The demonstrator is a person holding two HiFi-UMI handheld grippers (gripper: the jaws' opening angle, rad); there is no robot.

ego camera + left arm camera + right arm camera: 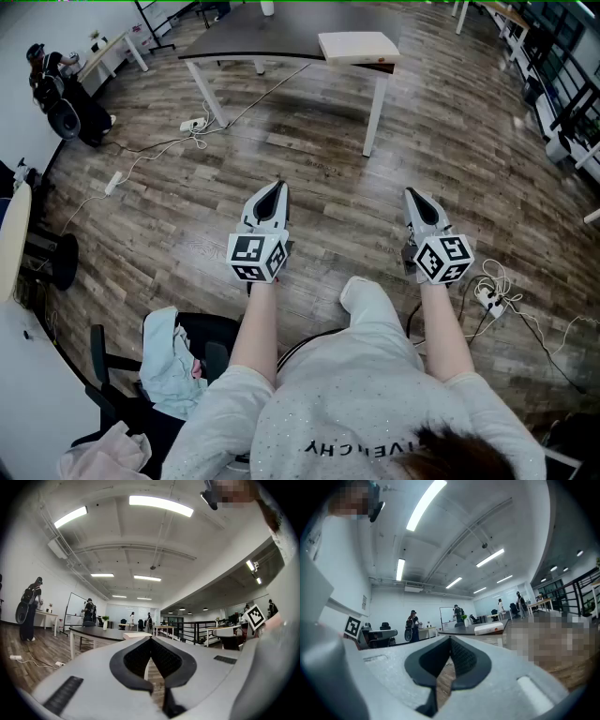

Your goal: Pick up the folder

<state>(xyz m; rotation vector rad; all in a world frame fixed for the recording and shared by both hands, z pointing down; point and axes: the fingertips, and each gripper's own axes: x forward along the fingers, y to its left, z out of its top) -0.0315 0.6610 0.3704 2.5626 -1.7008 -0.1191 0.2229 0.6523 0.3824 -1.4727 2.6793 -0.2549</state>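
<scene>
Folder [358,45] lies flat at the table's [253,33] near right corner. I hold left gripper [275,189] and right gripper [413,196] level over the floor [337,187], well short of it. Both pairs of jaws are pressed together, nothing between them.

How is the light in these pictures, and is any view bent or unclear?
Head view: even overhead light, pale glare on the floor near the table, lines bending near the edges. Left gripper view: strong fisheye, dark border, ceiling lights washed out. Right gripper view: same fisheye; a mosaic patch covers part of the right side; the folder shows small but clear.
</scene>
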